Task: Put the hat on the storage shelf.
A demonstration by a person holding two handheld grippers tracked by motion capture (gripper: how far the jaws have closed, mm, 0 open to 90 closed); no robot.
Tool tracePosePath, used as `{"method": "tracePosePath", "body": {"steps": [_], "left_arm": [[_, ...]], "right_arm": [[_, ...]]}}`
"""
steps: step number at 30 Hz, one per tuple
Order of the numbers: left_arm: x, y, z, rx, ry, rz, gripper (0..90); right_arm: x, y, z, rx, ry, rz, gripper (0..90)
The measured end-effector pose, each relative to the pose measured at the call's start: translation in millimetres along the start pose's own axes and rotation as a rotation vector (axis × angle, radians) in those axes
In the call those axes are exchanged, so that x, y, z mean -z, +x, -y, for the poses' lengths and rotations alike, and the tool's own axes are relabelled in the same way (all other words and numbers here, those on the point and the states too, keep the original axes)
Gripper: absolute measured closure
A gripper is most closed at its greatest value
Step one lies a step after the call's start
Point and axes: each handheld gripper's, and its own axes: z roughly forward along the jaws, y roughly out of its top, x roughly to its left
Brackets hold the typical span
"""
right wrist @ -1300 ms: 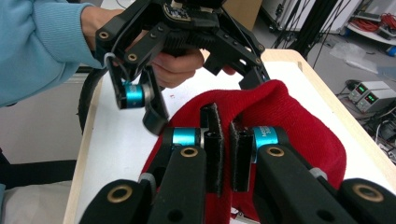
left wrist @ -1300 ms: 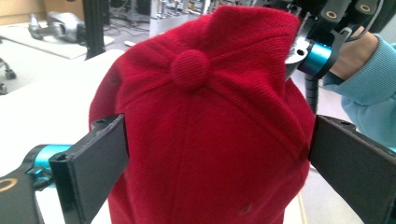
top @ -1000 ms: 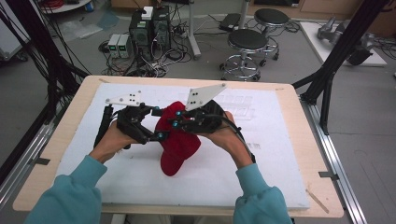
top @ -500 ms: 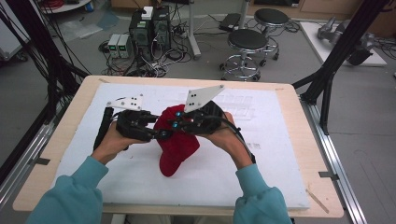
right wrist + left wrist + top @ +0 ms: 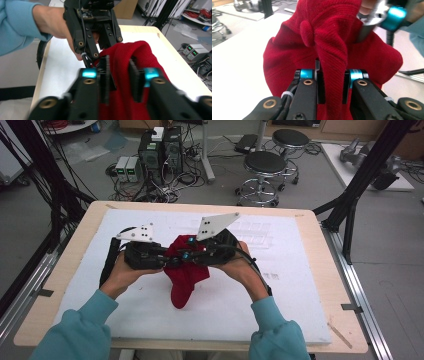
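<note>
Red cap [image 5: 186, 270]: held above white table pad [image 5: 300, 285], long axis hanging toward near edge. Left gripper [image 5: 331, 86] just clamped on a crown fold; right gripper [image 5: 119, 75] easing, fabric between jaws.

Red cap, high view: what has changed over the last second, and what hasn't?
The left gripper has just been closing and now pinches a fold of the red cap. The right gripper has just been opening a little, with cap fabric between its jaws. Both hands stayed put, and the cap hangs as before over the white mat.
</note>
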Motion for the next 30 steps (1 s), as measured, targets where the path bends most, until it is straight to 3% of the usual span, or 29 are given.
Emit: {"method": "tracePosePath", "body": {"steps": [1, 2, 3, 7, 8, 12, 22, 30], "left_arm": [[0.0, 0.1, -0.2, -0.001, -0.001, -0.006, 82.7], [0.1, 0.2, -0.2, 0.0, -0.001, -0.01, 82.8], [0.2, 0.5, -0.2, 0.005, -0.004, -0.016, 82.8], [1.3, 1.2, -0.3, 0.008, -0.003, -0.022, 82.8], [1.4, 0.9, -0.4, 0.009, -0.002, -0.028, 82.8], [1.1, 0.4, -0.7, 0.013, -0.002, -0.037, 82.8], [3.1, 4.8, -2.1, 0.04, -0.012, -0.099, 82.9], [5.7, 8.1, -6.0, 0.072, -0.036, -0.151, 82.9]], "right_arm": [[-0.1, -0.5, 0.2, -0.003, -0.006, 0.0, 67.1], [0.4, 0.0, 0.2, -0.01, -0.013, 0.004, 48.7], [0.4, 0.0, 0.2, -0.01, -0.013, 0.004, 48.7], [2.1, 0.4, 0.2, -0.038, -0.04, 0.047, 19.0], [2.8, -0.4, 0.9, -0.058, -0.045, 0.071, 14.1], [6.0, -1.9, 4.4, -0.112, -0.049, 0.093, 1.1], [25.6, 10.2, 19.4, -0.193, -0.085, 0.182, 1.1], [36.5, 23.9, 37.3, -0.227, -0.127, 0.216, 1.1]]}}
